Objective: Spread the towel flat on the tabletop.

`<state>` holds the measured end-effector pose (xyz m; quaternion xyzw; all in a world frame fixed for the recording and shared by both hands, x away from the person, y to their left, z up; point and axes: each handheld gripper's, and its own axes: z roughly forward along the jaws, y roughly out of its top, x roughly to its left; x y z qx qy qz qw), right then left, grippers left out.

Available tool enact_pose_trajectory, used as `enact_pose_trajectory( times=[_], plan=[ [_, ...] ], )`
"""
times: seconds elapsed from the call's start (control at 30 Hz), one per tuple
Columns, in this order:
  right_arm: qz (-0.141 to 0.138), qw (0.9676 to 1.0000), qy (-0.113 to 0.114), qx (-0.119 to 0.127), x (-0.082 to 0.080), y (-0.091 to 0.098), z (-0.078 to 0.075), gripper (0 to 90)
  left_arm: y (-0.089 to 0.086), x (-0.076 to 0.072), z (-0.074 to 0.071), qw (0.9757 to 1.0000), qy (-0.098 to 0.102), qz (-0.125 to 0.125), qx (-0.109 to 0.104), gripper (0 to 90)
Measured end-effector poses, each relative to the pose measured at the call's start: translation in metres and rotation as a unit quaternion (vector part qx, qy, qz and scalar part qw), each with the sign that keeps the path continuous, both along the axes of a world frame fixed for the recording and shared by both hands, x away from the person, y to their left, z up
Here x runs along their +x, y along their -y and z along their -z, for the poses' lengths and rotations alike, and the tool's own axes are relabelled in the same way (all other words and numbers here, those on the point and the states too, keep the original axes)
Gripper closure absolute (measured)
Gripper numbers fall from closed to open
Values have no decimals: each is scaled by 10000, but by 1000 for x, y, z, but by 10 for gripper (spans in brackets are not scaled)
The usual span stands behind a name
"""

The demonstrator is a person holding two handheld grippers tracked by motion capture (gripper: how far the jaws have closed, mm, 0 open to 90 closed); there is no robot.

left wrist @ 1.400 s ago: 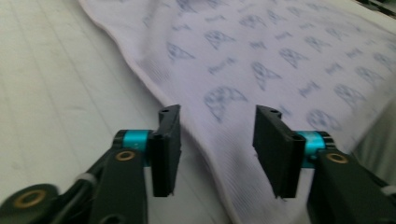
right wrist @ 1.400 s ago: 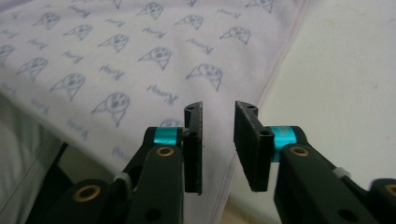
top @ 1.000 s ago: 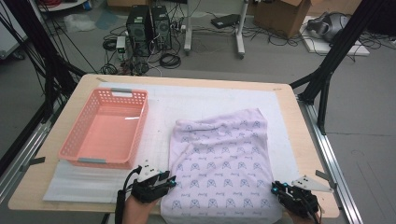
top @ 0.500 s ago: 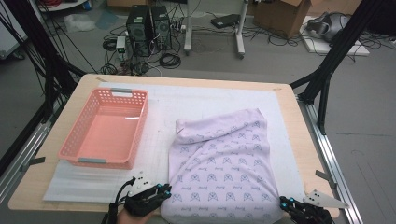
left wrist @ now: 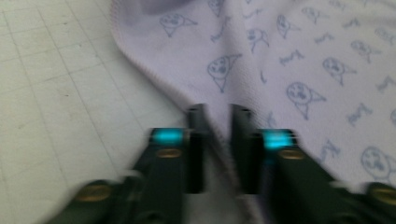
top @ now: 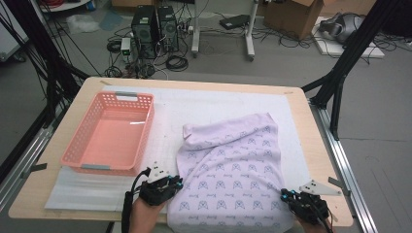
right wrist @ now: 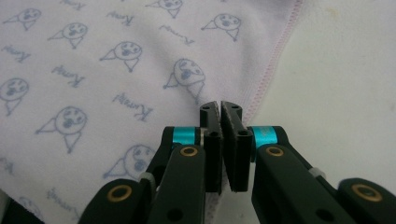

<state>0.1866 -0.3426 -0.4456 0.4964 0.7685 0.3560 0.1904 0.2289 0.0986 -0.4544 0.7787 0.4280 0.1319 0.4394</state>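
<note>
Lilac cloth (top: 233, 174), near hem beyond frame edge.

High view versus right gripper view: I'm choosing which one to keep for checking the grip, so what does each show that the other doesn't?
The high view alone takes in the pink basket, the wooden table and the left gripper at the cloth's near left edge. The right gripper view alone shows the right gripper with its jaws pressed together on the pink-stitched hem. Both show the lilac printed cloth on the white mat.
</note>
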Motion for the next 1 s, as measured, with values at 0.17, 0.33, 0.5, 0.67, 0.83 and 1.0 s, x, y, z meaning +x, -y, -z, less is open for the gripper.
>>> enact_pose_trajectory(
  times=[0.17, 0.33, 0.5, 0.67, 0.83, 1.0],
  plan=[
    [-170, 9998, -19, 92, -18, 6, -3, 891, -10, -20, -4, 9999, -33, 4, -124, 880],
    [-229, 9993, -36, 290, -44, 14, -10, 892, -21, -41, -8, 9991, 42, 173, -373, 874],
    [50, 9995, -25, 306, -44, 14, -8, 694, -22, -31, -8, 9981, 260, -1, -562, 608],
    [139, 9995, 110, 266, -21, 5, -10, 633, -10, -11, -5, 9989, 158, -69, -442, 539],
    [195, 9997, 48, -110, -5, -4, 0, 707, 7, -4, 1, 9999, 50, 90, -128, 596],
    [95, 9999, 28, 23, -10, 4, 0, 888, 6, -11, -1, 9998, 116, 80, 109, 854]
  ],
)
